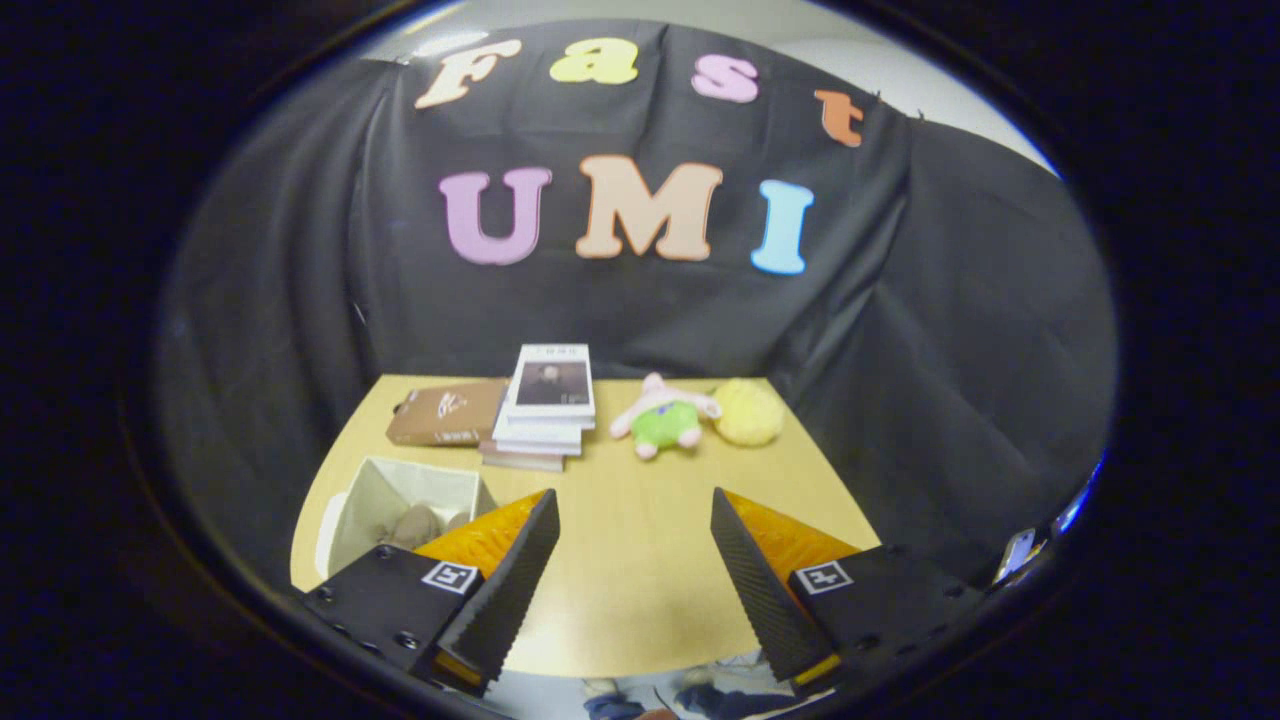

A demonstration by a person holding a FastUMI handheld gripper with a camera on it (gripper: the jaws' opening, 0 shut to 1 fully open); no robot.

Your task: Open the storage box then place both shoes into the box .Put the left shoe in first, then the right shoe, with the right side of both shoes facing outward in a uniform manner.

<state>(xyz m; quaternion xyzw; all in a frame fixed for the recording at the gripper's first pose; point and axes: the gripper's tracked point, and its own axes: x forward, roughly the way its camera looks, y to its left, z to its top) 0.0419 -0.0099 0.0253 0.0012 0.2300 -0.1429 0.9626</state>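
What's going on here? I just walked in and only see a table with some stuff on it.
A person holds a handheld gripper above a wooden table, its fingers spread open with nothing between them. Beside the left finger sits an open white storage box with something beige inside, too unclear to name. Beyond the fingers, at the far edge, lie a brown box, a stack of books, a pink-and-green plush toy and a yellow plush.

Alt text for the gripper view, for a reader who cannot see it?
The gripper hovers with jaws open over a wooden table; an open white storage box holding something brownish sits beside the left jaw. Beyond lie books, a brown box and two plush toys.
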